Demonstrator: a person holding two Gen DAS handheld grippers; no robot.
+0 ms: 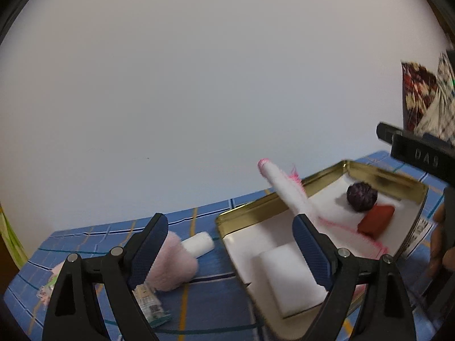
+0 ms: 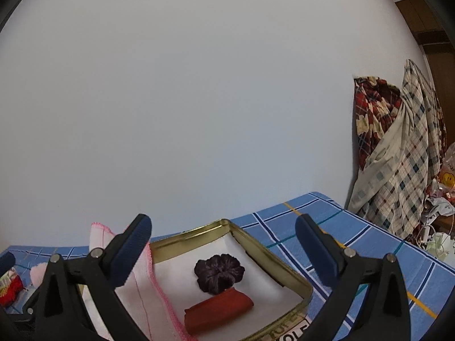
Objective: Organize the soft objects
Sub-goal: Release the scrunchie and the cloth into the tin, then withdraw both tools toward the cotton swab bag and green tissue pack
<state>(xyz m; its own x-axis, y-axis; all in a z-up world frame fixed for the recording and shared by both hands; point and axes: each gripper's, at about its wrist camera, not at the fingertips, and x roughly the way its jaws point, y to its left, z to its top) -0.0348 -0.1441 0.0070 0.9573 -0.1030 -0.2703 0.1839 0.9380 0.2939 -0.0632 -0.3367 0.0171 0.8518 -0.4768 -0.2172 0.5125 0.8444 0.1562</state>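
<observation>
A gold tin box (image 1: 257, 202) (image 2: 273, 258) with a white lining stands on the blue checked cloth. In it lie a dark purple scrunchie (image 1: 361, 195) (image 2: 219, 273), a red folded cloth (image 1: 376, 221) (image 2: 219, 308) and a white pad (image 1: 290, 277). A white cloth with pink edging (image 1: 287, 190) (image 2: 148, 289) leans over the tin's left side. My left gripper (image 1: 230, 251) is open above the tin's near left edge. My right gripper (image 2: 224, 253) is open above the tin. A pink fluffy item (image 1: 173, 264) and a white roll (image 1: 199, 245) lie left of the tin.
A small printed packet (image 1: 150, 304) lies at the front left. A red snack pack (image 2: 10, 287) sits at the far left. Patterned clothes (image 2: 398, 147) hang on the wall at the right, beside a cluttered corner. The white wall stands close behind the table.
</observation>
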